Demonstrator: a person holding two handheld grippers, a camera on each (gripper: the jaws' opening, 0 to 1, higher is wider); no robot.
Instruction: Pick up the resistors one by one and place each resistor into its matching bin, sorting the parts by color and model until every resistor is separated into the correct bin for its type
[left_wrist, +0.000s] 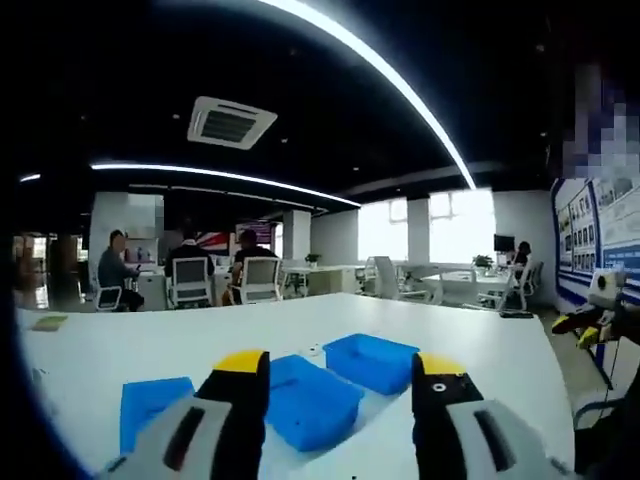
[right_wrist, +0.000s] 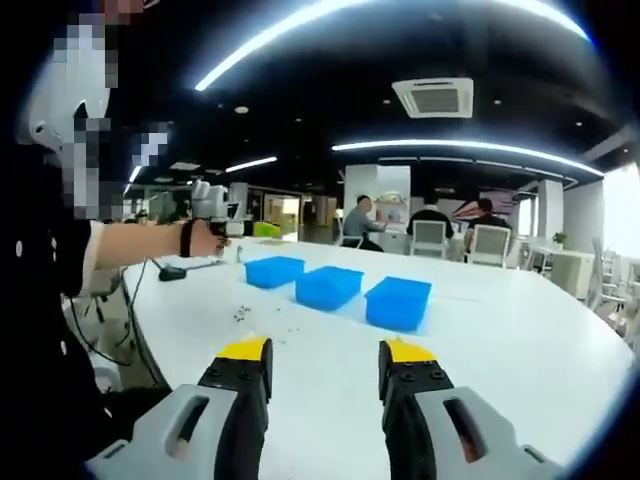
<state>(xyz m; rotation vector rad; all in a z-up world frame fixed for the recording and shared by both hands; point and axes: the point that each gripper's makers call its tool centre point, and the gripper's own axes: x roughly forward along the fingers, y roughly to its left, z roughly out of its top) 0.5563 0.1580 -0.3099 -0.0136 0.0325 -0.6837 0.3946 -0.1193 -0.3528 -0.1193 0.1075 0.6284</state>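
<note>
Right gripper view shows the resistors (right_wrist: 243, 313) as a loose scatter of tiny dark specks on the white table (right_wrist: 520, 340), at about ten o'clock from the right gripper (right_wrist: 325, 355) and just short of the nearest bin. They are too small here to tell colour or model. By my judgement they will be very light and stiff-bodied with thin leads that bend easily, and they will tend to skid on the smooth tabletop. The better hold is probably across the body with the jaw tips, pressed gently, one at a time.

Beyond the scatter, three blue bins (right_wrist: 329, 286) stand in a row running from eleven to one o'clock. I cannot see whether anything lies inside them.

The right gripper hovers above the table with its yellow-tipped jaws spread wide and nothing between them. At nine o'clock a person's hand (right_wrist: 205, 239) holds the other gripper up near the table's far edge.

In the left gripper view, the left gripper (left_wrist: 341, 375) also stands with its jaws parted and bare, with the same blue bins just past its tips at twelve o'clock. No sorting seems begun.

Further out, people sit on office chairs (right_wrist: 430, 238) at desks under long ceiling lights.
</note>
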